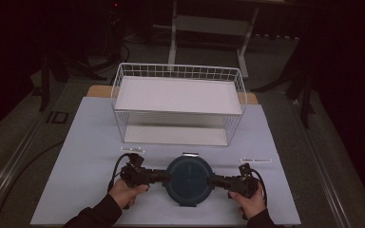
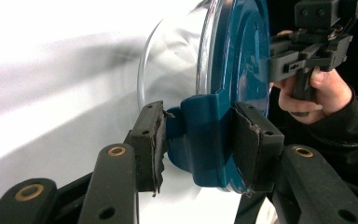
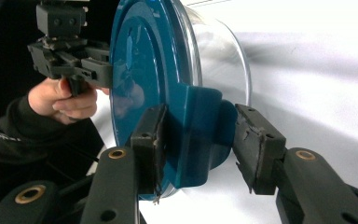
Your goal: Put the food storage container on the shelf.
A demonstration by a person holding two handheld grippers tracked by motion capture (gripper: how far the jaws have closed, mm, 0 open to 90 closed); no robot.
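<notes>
A round clear container with a dark blue lid [image 1: 188, 180] sits on the white table [image 1: 85, 142] near its front edge. My left gripper [image 1: 167, 177] comes in from the left, and both pads press on the lid's left clip [image 2: 205, 135]. My right gripper [image 1: 211, 181] comes in from the right. Its jaws straddle the right clip [image 3: 196, 135], one pad flat against the clip and the other touching its outer edge. A hand holds each gripper. The clear bowl [image 2: 172, 70] shows behind the lid in both gripper views.
A white wire basket [image 1: 178, 102] with a flat upper shelf stands behind the container at the table's middle and back. Two short white strips [image 1: 132, 150] [image 1: 255, 160] lie on the table left and right of the container. Dark floor surrounds the table.
</notes>
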